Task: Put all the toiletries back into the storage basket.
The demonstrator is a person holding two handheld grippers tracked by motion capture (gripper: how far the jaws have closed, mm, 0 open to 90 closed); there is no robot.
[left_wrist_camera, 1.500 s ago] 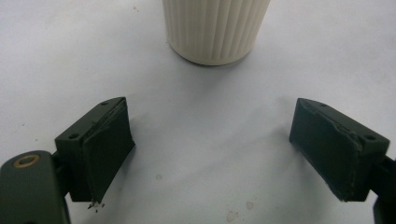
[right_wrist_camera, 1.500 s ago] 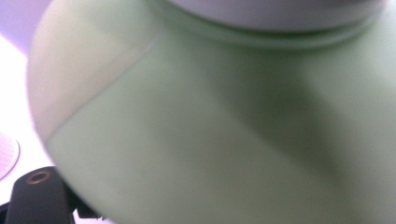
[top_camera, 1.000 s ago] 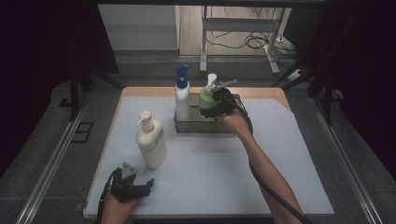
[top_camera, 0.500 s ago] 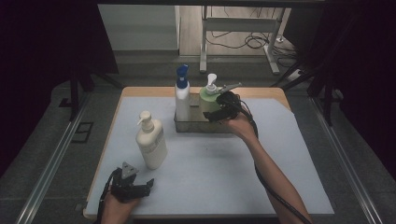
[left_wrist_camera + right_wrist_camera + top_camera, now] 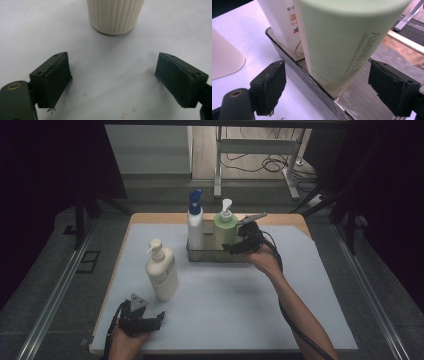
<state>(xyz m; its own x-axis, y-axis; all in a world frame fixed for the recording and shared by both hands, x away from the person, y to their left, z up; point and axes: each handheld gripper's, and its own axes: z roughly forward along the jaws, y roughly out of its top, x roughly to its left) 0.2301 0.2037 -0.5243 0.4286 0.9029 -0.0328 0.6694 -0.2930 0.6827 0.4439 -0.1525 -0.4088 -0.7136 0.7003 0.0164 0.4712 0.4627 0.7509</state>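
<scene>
Green pump bottle (image 5: 224, 230) stands upright in the metal tray (image 5: 212, 254) at the far middle of the table (image 5: 225, 300), long axis vertical, white pump nozzle pointing toward the right in the high view. In my right gripper view the green bottle (image 5: 342, 42) leans across the frame only because my hand is turned. My right gripper (image 5: 239, 245) sits just beside it at the tray's right part; its jaws have just been closing a little, yet they stand apart either side of the bottle with gaps, pads not pressing. My left gripper (image 5: 145, 320) rests low at the near left edge, jaws wide apart on nothing, the ribbed base of the cream bottle (image 5: 115, 15) ahead of them. Count: three pump bottles — one green, one white with blue top (image 5: 195, 222) beside it in the tray, one cream (image 5: 161, 270) alone on the table, upright. One tray. Two grippers.
</scene>
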